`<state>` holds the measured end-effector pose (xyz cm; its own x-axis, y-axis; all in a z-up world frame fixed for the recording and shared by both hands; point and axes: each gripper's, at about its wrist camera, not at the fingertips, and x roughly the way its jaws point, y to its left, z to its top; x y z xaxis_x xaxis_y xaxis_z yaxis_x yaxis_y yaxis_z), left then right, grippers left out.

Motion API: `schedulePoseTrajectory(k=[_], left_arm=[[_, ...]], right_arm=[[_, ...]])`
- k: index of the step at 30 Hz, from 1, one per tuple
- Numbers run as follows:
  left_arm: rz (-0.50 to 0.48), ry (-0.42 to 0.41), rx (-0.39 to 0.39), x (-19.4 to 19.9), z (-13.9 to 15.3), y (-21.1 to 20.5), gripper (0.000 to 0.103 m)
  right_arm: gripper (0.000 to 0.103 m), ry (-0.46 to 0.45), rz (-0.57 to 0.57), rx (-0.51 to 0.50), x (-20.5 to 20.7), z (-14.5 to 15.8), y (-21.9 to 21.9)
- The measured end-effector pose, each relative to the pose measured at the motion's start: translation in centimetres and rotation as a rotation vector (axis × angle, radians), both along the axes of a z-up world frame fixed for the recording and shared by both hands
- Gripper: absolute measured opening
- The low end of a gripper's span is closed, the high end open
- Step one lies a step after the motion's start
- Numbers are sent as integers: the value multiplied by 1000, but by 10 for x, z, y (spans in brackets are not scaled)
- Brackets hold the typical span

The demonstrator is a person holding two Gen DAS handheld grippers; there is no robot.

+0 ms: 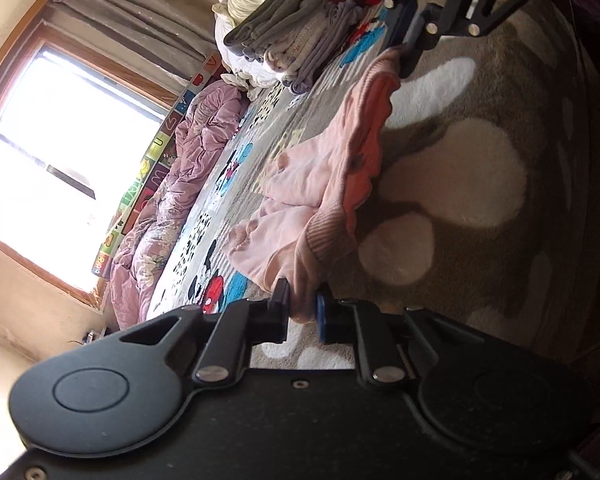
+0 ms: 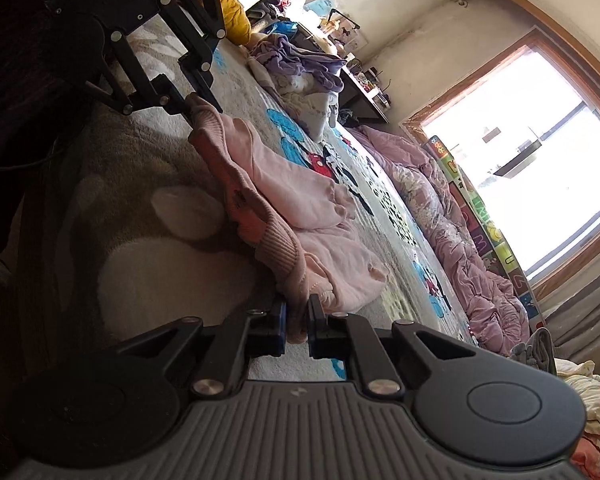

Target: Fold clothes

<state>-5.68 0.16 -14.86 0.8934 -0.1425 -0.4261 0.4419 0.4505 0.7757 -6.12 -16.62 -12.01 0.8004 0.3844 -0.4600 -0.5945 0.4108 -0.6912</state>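
A pink sweatshirt with ribbed hem lies stretched on the patterned blanket; it also shows in the right wrist view. My left gripper is shut on one corner of its ribbed hem. My right gripper is shut on the other hem corner. Each gripper shows in the other's view: the right gripper at the top, the left gripper at the upper left. The hem hangs lifted between them, the sleeves rest on the blanket.
A stack of folded grey and beige clothes sits on the cartoon blanket. A crumpled mauve quilt lies along the window wall. A brown and white plush rug is under the hem. Loose clothes are heaped near a dark desk.
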Motion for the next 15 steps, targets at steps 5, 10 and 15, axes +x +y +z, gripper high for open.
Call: schedulePoseTrajectory(k=[5, 10, 15], left_arm=[[0, 157, -250, 31, 59, 22, 12], [-3, 332, -455, 106, 100, 49, 12], [-3, 482, -534, 183, 122, 54, 12]], right_arm=[[11, 94, -11, 95, 7, 52, -9], [11, 193, -29, 192, 66, 99, -11], [12, 316, -70, 228, 152, 122, -10]])
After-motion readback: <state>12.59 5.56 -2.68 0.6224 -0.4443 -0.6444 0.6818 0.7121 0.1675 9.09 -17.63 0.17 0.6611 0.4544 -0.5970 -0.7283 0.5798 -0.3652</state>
